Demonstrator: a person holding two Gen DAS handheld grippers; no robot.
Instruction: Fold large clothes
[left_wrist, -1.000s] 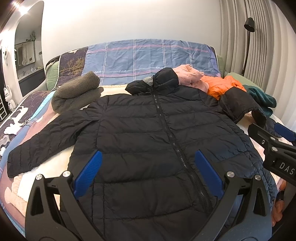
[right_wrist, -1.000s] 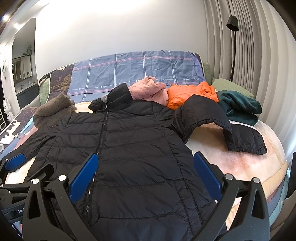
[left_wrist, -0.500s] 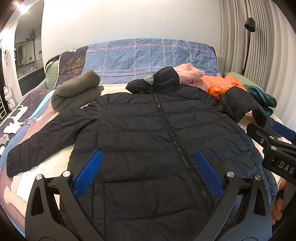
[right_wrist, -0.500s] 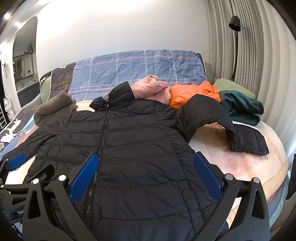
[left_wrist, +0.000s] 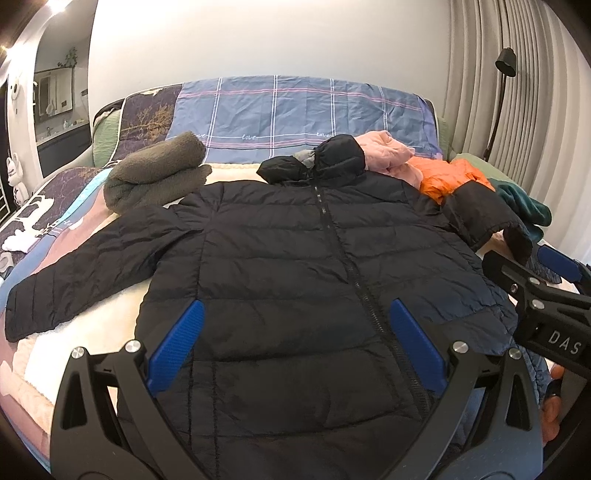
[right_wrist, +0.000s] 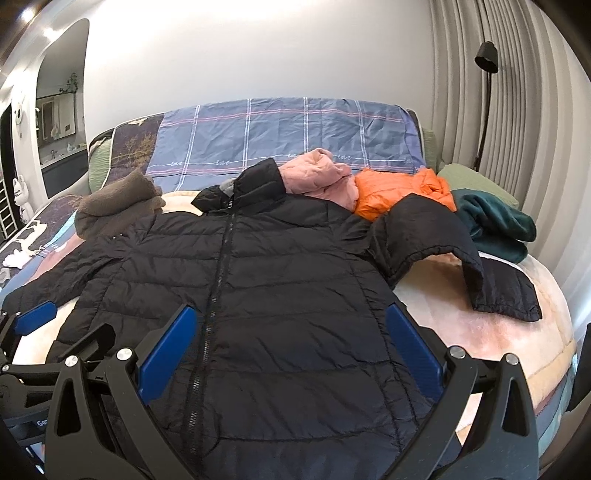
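Note:
A black quilted puffer jacket lies front up and zipped on the bed, collar toward the headboard. Its left sleeve stretches out flat to the left. Its right sleeve is bent and humped on the right. My left gripper is open and empty, hovering over the jacket's lower hem. My right gripper is open and empty, also over the lower hem; it shows in the left wrist view at the right edge. The left gripper's blue pad shows at the left edge of the right wrist view.
A folded brown fleece lies at the back left. Pink, orange and dark green garments are piled at the back right. A blue plaid pillow cover leans on the headboard. A black floor lamp stands by the curtains.
Both wrist views have shifted only slightly; the jacket sits a little further away in frame. Both grippers stay open and empty. The jacket has not moved.

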